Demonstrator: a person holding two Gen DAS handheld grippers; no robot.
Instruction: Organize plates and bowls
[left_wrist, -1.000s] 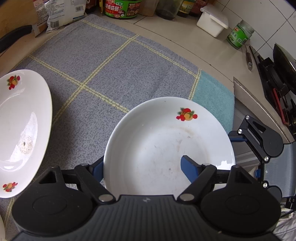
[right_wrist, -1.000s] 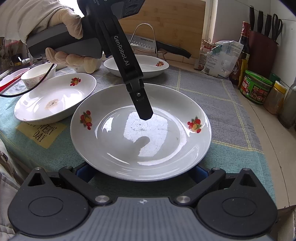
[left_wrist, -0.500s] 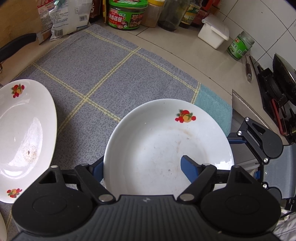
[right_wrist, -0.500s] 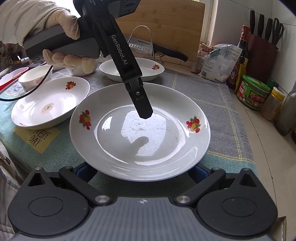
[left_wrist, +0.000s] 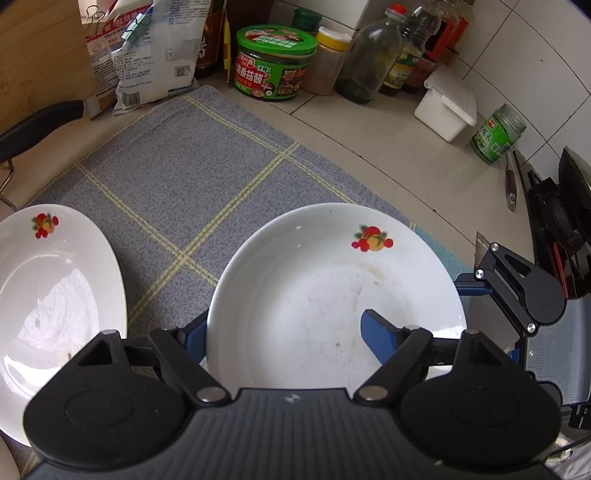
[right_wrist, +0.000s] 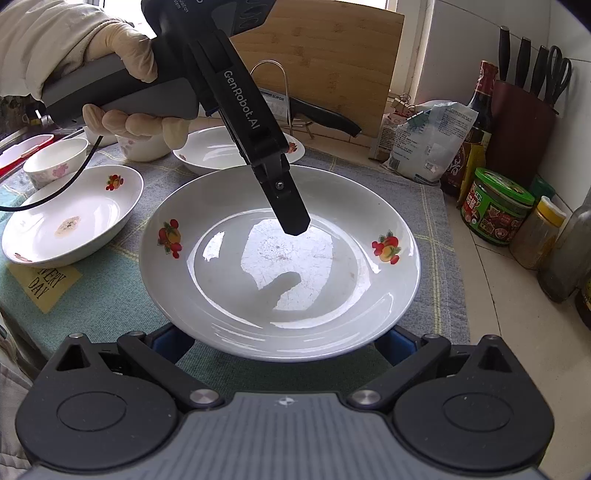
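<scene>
A white deep plate (left_wrist: 314, 295) (right_wrist: 280, 266) with fruit prints hangs a little above the grey checked cloth (left_wrist: 184, 177). My left gripper (left_wrist: 284, 328) (right_wrist: 293, 221) is shut on its rim, one blue pad (left_wrist: 376, 332) inside the plate and the other outside it. A gloved hand (right_wrist: 122, 48) holds that gripper. My right gripper (right_wrist: 280, 336) is open. Its fingers (right_wrist: 166, 341) stand wide apart under the plate's near rim, with the tips hidden. In the left wrist view one of its fingers (left_wrist: 467, 287) reaches under the plate's right edge.
A second fruit plate (left_wrist: 55, 295) (right_wrist: 74, 214) lies to the left, a third plate (right_wrist: 218, 151) and two small bowls (right_wrist: 55, 162) behind. Jars and bottles (left_wrist: 275, 62) (right_wrist: 495, 210) line the counter's back. The stove (left_wrist: 561, 221) is at the right, a cutting board (right_wrist: 332, 66) against the wall.
Both grippers have moved together with the plate, slightly upward and toward the jars. The plate keeps its place between them, and the other plates have slid leftward in the right wrist view.
</scene>
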